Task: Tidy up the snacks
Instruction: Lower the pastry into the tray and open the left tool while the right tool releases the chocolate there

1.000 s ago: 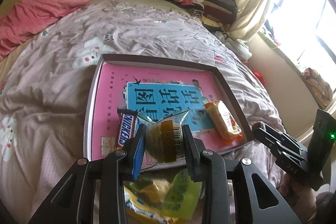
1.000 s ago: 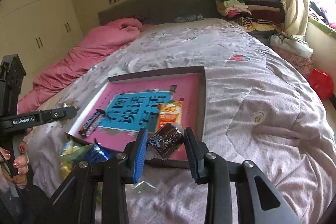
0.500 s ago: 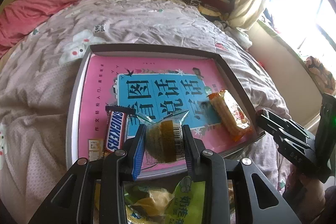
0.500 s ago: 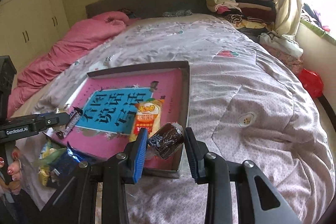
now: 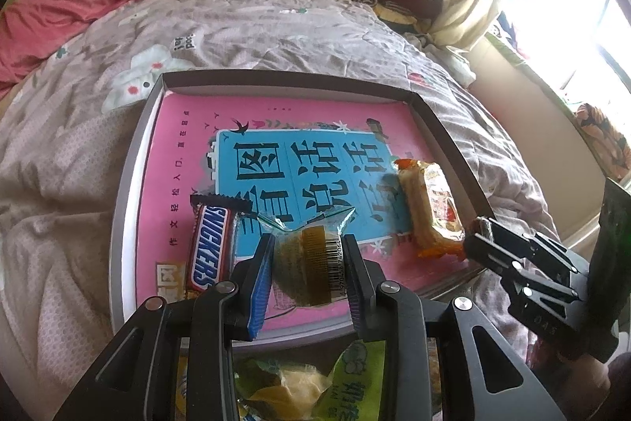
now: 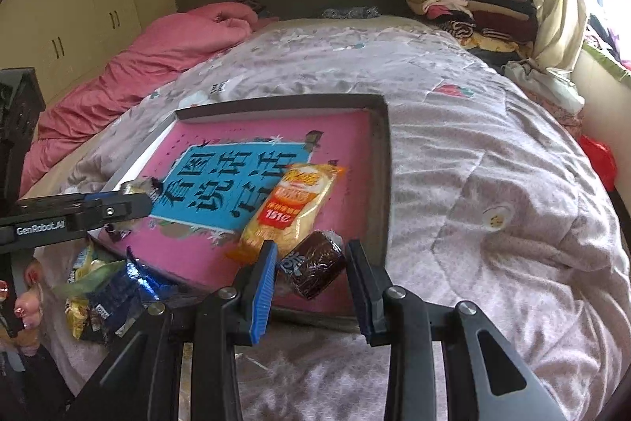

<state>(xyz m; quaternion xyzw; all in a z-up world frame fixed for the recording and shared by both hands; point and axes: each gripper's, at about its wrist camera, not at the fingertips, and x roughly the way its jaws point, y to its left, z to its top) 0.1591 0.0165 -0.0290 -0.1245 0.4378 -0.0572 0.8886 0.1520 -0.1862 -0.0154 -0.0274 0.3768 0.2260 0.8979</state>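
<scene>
Right now both grippers carry a snack over the near edge of the shallow tray point(image 5: 130, 184), whose floor is a pink and blue printed sheet and which lies on the quilted bed point(image 6: 493, 184). The left gripper point(image 5: 309, 263) pinches a clear-wrapped yellowish cake point(image 5: 307, 263) with a barcode label, its pads pressed on both sides of the wrapper, just right of the Snickers bar point(image 5: 207, 247) already lying in the tray. The right gripper point(image 6: 311, 269) is clamped on a dark chocolate-coloured wrapped roll point(image 6: 315, 265), held tilted above the tray's near right corner, close beside the orange packet point(image 6: 290, 208) that rests inside. More loose snack packets point(image 6: 106, 287) lie on the quilt outside the near rim. The main risk, as I judge it, is a release too near the rim: the roll could tip over the low wall onto the bedding, or land on the orange packet and push it askew. The cake's slippery film could also slide in the pads and drop onto the Snickers bar. With the two grippers working close together over one corner, they might also knock each other.
</scene>
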